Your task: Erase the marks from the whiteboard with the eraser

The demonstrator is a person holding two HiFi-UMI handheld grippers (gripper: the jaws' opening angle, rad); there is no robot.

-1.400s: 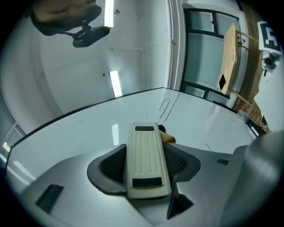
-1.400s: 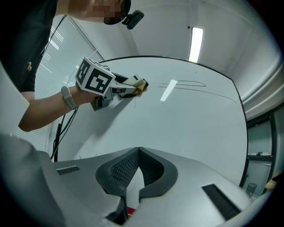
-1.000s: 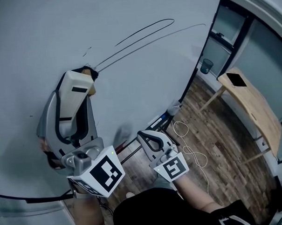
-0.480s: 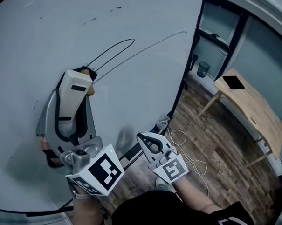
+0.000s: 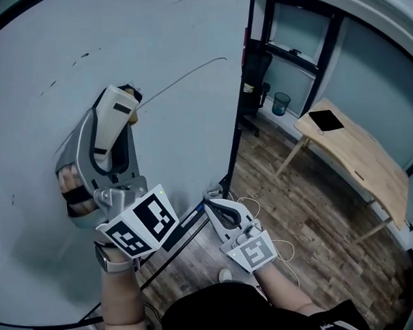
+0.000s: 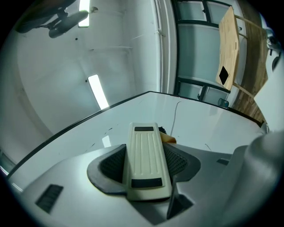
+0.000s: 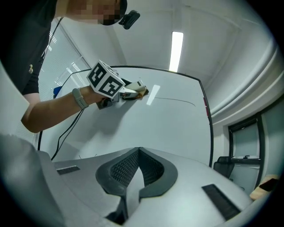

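My left gripper (image 5: pixel 119 111) is shut on a cream eraser (image 5: pixel 113 120) and holds it flat against the whiteboard (image 5: pixel 178 135). A dark tan-edged pad shows at the eraser's far end. A thin black line (image 5: pixel 189 71) runs up and right from the eraser toward the board's right edge. Small dark flecks (image 5: pixel 83 55) lie higher up. In the left gripper view the eraser (image 6: pixel 143 153) sits between the ribbed pads, with the line (image 6: pixel 174 119) beyond it. My right gripper (image 5: pixel 217 207) hangs low near the board's bottom edge, shut and empty; its jaws touch in the right gripper view.
The board's black frame (image 5: pixel 237 118) ends on the right. Past it stand an office chair (image 5: pixel 252 80), a small bin (image 5: pixel 280 103) and a wooden table (image 5: pixel 360 157) with a dark flat device (image 5: pixel 325 120). A white cable (image 5: pixel 282 245) lies on the wood floor.
The long looped double line seen earlier has shrunk to a single line beside the eraser. My left gripper with the eraser now sits higher in view. The right gripper has stayed low.
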